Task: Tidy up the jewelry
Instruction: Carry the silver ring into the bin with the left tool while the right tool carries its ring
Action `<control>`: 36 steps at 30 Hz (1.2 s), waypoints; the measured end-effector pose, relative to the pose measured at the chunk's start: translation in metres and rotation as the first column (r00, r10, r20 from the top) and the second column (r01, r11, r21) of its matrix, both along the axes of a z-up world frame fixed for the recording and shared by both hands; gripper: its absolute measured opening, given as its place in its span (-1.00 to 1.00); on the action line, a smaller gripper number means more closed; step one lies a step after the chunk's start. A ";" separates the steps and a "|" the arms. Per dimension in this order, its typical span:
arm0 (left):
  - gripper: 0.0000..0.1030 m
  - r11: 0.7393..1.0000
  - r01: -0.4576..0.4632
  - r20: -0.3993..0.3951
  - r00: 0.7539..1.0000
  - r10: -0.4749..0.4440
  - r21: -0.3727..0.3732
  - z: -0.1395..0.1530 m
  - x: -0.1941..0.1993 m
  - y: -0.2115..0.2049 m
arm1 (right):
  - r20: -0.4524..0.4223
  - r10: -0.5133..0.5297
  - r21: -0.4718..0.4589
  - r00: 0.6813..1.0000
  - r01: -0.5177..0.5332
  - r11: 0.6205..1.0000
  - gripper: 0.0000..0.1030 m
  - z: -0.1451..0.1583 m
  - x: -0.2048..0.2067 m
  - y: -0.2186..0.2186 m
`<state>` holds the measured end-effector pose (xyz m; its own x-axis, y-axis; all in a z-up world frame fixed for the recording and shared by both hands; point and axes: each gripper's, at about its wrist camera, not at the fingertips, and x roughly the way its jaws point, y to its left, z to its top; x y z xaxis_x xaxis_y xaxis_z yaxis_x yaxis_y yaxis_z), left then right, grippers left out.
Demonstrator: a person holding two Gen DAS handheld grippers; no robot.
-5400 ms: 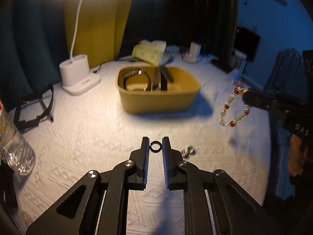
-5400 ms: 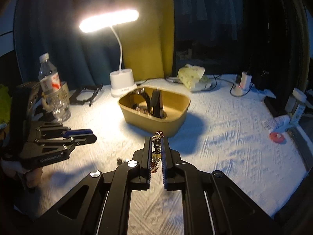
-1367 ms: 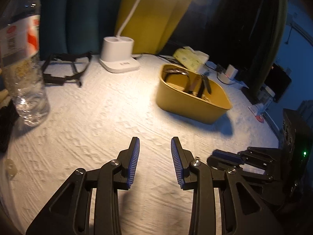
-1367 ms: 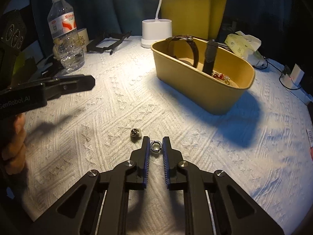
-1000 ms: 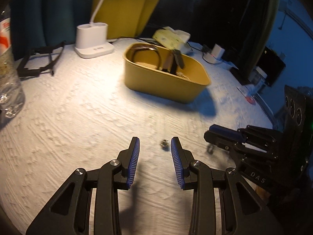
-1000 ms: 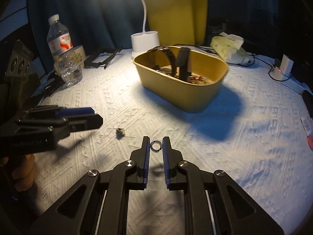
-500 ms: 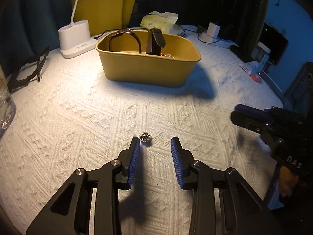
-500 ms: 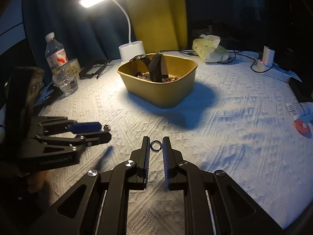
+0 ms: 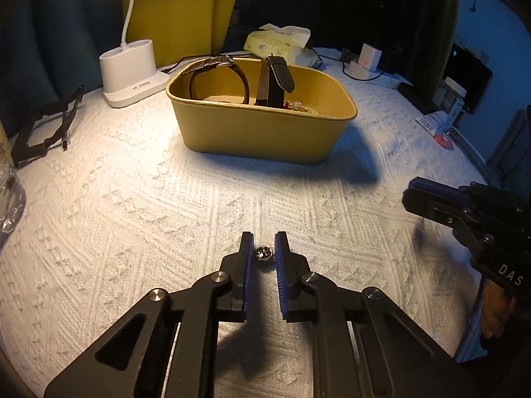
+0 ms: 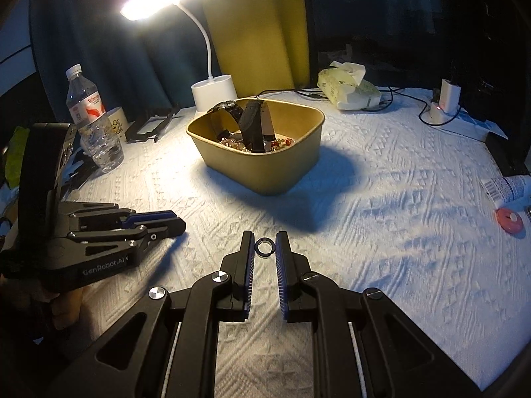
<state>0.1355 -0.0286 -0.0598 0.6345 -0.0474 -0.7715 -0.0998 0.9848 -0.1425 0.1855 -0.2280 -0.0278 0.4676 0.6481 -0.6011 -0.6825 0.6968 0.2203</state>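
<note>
Silver stud (image 9: 263, 252) sits on the white textured cloth (image 9: 132, 199) between the fingers of my left hand-held gripper (image 9: 264, 252), which stand close on either side; I cannot tell if they touch it. My right hand-held gripper (image 10: 265, 248) pinches a small dark ring (image 10: 265, 247) above the desk. Farther off, the tan tub (image 10: 282, 172) holds watches (image 10: 229, 112) and beaded bracelets (image 10: 282, 142), near the white lamp (image 10: 212, 94).

a small stud (image 9: 263, 252) lies on the cloth (image 9: 132, 205) between the left gripper (image 9: 264, 252) fingers. the bin (image 9: 262, 126) sits farther ahead, the lamp base (image 9: 131, 73) behind it to the left.
</note>
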 end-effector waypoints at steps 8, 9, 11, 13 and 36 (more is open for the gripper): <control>-0.72 1.000 0.005 0.077 0.997 -0.003 -0.026 0.021 0.004 0.010 | 0.015 0.004 0.007 1.000 -0.004 1.000 -0.76 0.007 0.008 0.013; -0.72 1.000 0.007 0.085 0.996 -0.005 -0.027 0.023 0.005 0.011 | 0.018 0.002 0.008 1.000 -0.002 1.000 -0.76 0.008 0.009 0.014; -0.72 0.999 0.013 0.104 0.995 -0.009 -0.032 0.028 0.009 0.013 | 0.024 -0.003 0.010 1.000 0.003 1.000 -0.76 0.011 0.011 0.016; -0.72 0.999 0.020 0.126 0.992 -0.015 -0.039 0.034 0.012 0.014 | 0.031 -0.010 0.011 0.999 0.010 1.000 -0.76 0.013 0.014 0.017; -0.72 0.993 0.112 0.186 0.977 -0.102 -0.040 0.039 0.088 0.007 | 0.095 -0.071 0.054 0.993 0.066 0.996 -0.76 0.031 0.078 0.036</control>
